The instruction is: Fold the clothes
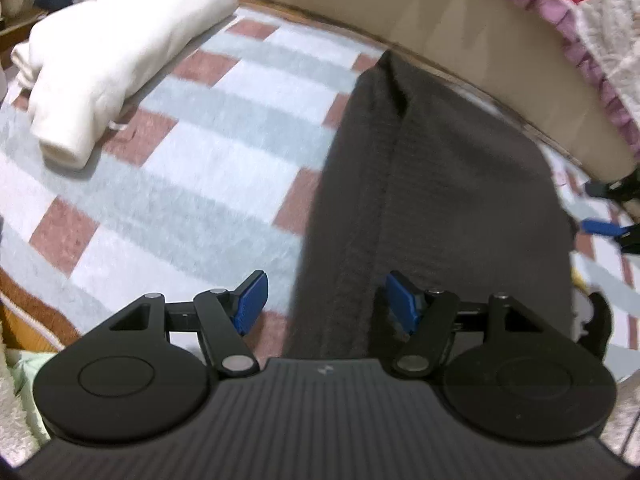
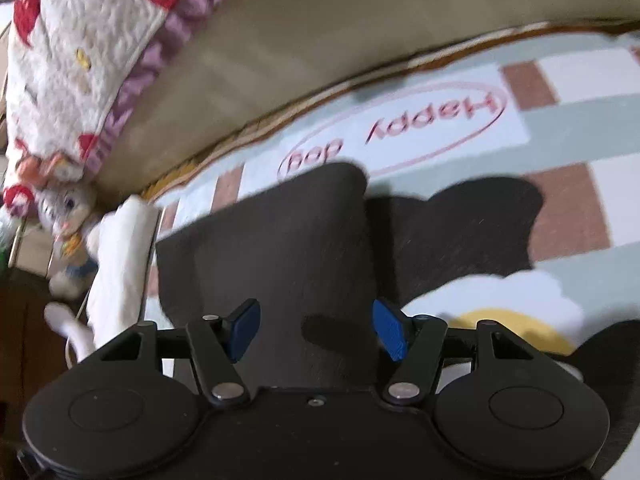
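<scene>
Grippers both hang spread and empty over the dark grey garment [image 1: 432,184], which lies flat on the checked blanket [image 1: 180,168] as a long folded strip. Left gripper [image 1: 326,300]: jaws apart above the strip's near left edge, pads clear of the cloth. Right gripper [image 2: 316,330]: same spread, nothing pinched, dark cloth beneath it (contact cannot be told through the blur). Judged step: one lengthwise fold laid down and let go. Next move probably calls for pinching one end of the strip with both grippers and carrying it over to halve the length. Farther off, a folded white garment [image 1: 120,48] rests near the blanket's far edge, with a patterned quilt [image 2: 80,48] beyond.
</scene>
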Demonstrator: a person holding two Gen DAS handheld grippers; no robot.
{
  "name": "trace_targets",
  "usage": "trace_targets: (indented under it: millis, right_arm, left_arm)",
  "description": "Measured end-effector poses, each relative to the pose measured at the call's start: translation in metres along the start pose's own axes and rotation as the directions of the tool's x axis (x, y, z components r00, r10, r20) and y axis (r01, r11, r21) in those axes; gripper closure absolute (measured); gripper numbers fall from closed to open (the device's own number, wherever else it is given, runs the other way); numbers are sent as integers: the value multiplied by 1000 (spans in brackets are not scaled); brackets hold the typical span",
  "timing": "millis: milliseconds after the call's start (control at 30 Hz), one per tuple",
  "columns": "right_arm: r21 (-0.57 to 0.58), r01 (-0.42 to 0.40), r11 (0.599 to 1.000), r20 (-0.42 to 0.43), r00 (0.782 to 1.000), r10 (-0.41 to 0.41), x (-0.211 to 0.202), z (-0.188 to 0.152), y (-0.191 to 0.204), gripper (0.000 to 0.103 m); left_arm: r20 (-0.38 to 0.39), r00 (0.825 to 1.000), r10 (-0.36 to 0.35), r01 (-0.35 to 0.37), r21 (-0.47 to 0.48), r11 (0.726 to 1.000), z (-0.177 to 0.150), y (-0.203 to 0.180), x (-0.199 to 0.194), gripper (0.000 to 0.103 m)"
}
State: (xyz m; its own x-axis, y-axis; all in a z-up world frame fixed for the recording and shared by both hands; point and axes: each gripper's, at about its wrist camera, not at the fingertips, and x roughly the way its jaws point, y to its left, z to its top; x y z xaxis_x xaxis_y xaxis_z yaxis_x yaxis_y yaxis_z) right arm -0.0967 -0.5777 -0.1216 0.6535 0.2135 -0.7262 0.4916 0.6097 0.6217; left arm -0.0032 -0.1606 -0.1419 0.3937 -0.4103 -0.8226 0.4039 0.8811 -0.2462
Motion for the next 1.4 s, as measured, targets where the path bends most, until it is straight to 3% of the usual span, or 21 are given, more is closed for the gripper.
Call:
trace_targets:
  millis: [100,167,333,433,500,567,633,700,800,900,1000,1100,1200,1300,1333,1400]
  right_arm:
    - [2,-42,999,-35,999,42,15,1,-4,35]
    - [11,-69,998,-51,996,69,24,1,-8,35]
    - [56,-59,997,-53,997,62,32,-2,-22,35]
    - [93,-76,993,-37,996,79,38,-5,-23,32]
    - [97,-54,994,-25,998,56,44,-10,-21,31]
    - [29,-12,1000,-36,999,13,51,-15,-11,29]
    - [-51,31,998,-50,998,-34,59,-20,1,29]
    - [-35,26,999,-54,998,-28,62,-19,0,29]
    - [77,-19,997,-72,997,24,61,-16,-15,29]
    - [118,-67,991,-80,994,76,62,-16,-24,28]
    - [164,-88,983,-132,985,110,58,-17,-31,28]
    - [130,-86,988,-165,980,107,54,-22,-26,25]
    - [63,-99,993,-88,991,104,58,-19,-17,23]
    - [46,-123,991,-52,991,125,74,-12,-14,22]
    - [38,-133,990,-40,990,135,76,-12,-14,22]
    - [12,-129,992,-22,991,129,77,-12,-10,23]
  left_arm:
    - [40,999,-17,17,17,1000,8,-15,-8,38]
    - [28,999,-20,19,51,999,19,-26,-5,38]
    - [-4,1000,-5,6,227,974,53,-59,30,38]
    - [-39,995,94,-81,256,963,56,-61,67,39]
    - [-24,985,168,-159,225,961,55,-48,80,41]
    - [-14,972,234,-227,189,955,54,-34,91,43]
    - [-33,977,210,-203,147,968,56,-18,92,43]
    - [-65,985,162,-152,142,978,61,-6,91,43]
    - [-183,983,-2,21,106,994,76,13,94,44]
    - [-282,950,-135,160,68,985,90,25,96,44]
    - [-321,900,-294,342,104,934,94,28,94,40]
    - [-270,846,-460,481,16,876,82,44,96,34]
    - [-145,814,-562,543,-154,826,66,69,102,34]
    - [10,751,-660,613,-384,691,49,99,108,31]
    - [29,743,-668,617,-416,668,46,104,111,31]
    - [22,748,-664,618,-389,683,44,103,107,31]
